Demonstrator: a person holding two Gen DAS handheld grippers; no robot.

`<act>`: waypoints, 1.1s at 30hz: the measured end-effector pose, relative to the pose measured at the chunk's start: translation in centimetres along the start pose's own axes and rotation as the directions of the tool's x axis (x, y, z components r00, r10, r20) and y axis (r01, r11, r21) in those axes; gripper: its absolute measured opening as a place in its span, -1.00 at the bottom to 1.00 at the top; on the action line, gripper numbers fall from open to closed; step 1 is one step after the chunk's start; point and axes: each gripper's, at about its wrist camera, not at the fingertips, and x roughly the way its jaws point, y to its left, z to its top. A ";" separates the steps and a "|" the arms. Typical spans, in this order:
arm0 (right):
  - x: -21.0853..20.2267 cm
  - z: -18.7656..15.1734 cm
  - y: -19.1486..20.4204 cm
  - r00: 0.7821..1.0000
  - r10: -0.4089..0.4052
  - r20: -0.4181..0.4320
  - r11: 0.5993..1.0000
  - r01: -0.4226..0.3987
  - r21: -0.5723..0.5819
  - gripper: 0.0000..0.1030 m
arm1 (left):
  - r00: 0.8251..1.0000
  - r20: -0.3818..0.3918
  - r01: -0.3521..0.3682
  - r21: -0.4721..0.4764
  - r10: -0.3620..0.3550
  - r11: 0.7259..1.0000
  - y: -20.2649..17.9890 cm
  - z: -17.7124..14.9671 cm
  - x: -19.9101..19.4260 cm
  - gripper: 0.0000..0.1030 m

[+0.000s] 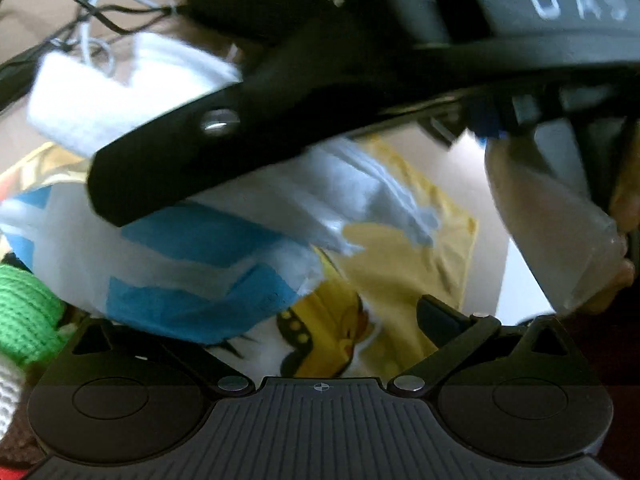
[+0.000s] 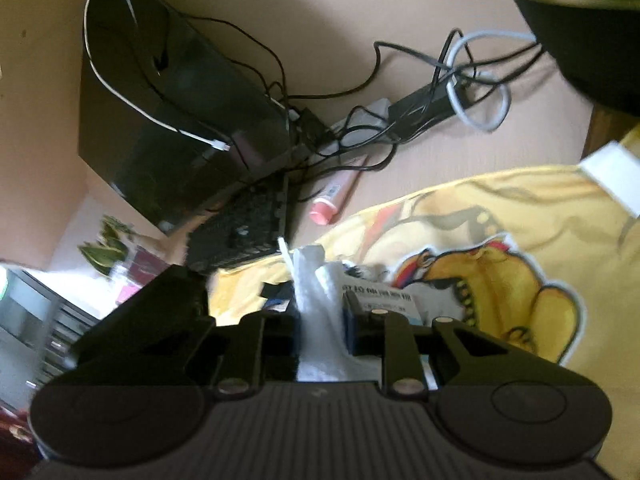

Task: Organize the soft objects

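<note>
Above the yellow cartoon cloth [image 2: 500, 208], right gripper [image 2: 320, 320] is clamped on a white cloth [image 2: 316, 292] standing between its fingers; left gripper [image 1: 280, 320] spread apart.

Home setting, looks like a bedroom or living room with a makeshift desk corner. Evidence: beige counter [image 2: 400, 8] carrying a black monitor [image 2: 168, 112] at 10 o'clock, keyboard [image 2: 244, 232] just under it, tangle of cables [image 2: 460, 76] and a power strip [image 2: 360, 124] at 1 o'clock. Pink tube [image 2: 332, 200] of cosmetics beside the keyboard. Yellow cartoon-print sheet [image 2: 520, 216] spreads across 3 to 5 o'clock. Houseplant [image 2: 106, 246] and a grey drawer unit [image 2: 44, 328] at 8 o'clock. Green knit item [image 1: 24, 312] and soft cloths [image 1: 192, 248] piled on the sheet.
</note>
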 end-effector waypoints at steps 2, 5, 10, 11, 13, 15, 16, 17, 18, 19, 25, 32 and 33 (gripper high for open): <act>0.3 -0.5 0.3 0.999 -0.042 -0.016 0.998 0.042 -0.043 -0.54 | 0.999 -0.044 -0.024 0.024 0.025 0.999 -0.6 -0.3 -0.3 1.00; 0.7 -1.1 0.5 0.997 -0.071 -0.041 0.995 0.068 -0.071 -0.54 | 0.992 -0.100 -0.068 0.055 0.074 0.996 -1.4 -0.8 -1.2 1.00; 1.1 -1.9 0.5 0.994 -0.023 -0.103 0.998 0.017 -0.056 -0.26 | 0.988 -0.098 -0.123 0.015 0.124 0.992 -1.2 -2.6 -5.0 1.00; 1.2 -2.1 0.7 0.993 -0.013 -0.120 0.998 0.005 -0.066 -0.11 | 0.988 -0.091 -0.124 -0.008 0.123 0.992 -0.9 -2.9 -5.7 1.00; 1.2 -2.7 1.1 0.990 -0.034 -0.140 0.993 0.018 -0.115 -0.07 | 0.989 -0.081 -0.126 -0.051 0.122 0.991 0.2 -3.3 -6.1 1.00; 1.1 -3.1 1.2 0.987 -0.072 -0.146 0.987 0.050 -0.152 -0.18 | 0.986 -0.090 -0.145 -0.092 0.137 0.985 1.2 -3.5 -5.8 1.00; 0.9 -3.2 1.1 0.986 -0.087 -0.142 0.985 0.064 -0.162 -0.30 | 0.986 -0.095 -0.148 -0.107 0.138 0.983 1.3 -3.4 -5.5 1.00; 0.6 -3.2 1.0 0.986 -0.101 -0.135 0.983 0.078 -0.169 -0.34 | 0.986 -0.095 -0.145 -0.114 0.134 0.983 1.3 -3.2 -5.2 1.00; 0.4 -3.3 0.9 0.985 -0.116 -0.128 0.980 0.092 -0.176 -0.44 | 0.986 -0.090 -0.147 -0.108 0.138 0.983 1.1 -3.0 -4.8 1.00; 0.4 -3.3 0.9 0.984 -0.134 -0.119 0.976 0.110 -0.188 -0.47 | 0.986 -0.085 -0.154 -0.089 0.146 0.984 0.9 -2.7 -4.7 1.00; 1.2 -2.8 0.6 0.971 -0.234 -0.052 0.939 0.212 -0.270 -0.47 | 0.976 -0.051 -0.214 -0.011 0.213 0.977 0.4 -0.6 -4.1 1.00; 0.9 -2.0 -3.2 0.926 -0.377 -0.023 0.900 0.361 -0.242 -0.47 | 0.968 -0.073 -0.239 0.007 0.238 0.971 0.3 -2.3 -6.9 1.00; 0.7 -2.1 -3.7 0.921 -0.390 -0.021 0.898 0.375 -0.231 -0.47 | 0.969 -0.070 -0.235 0.008 0.235 0.972 0.2 -2.8 -7.4 1.00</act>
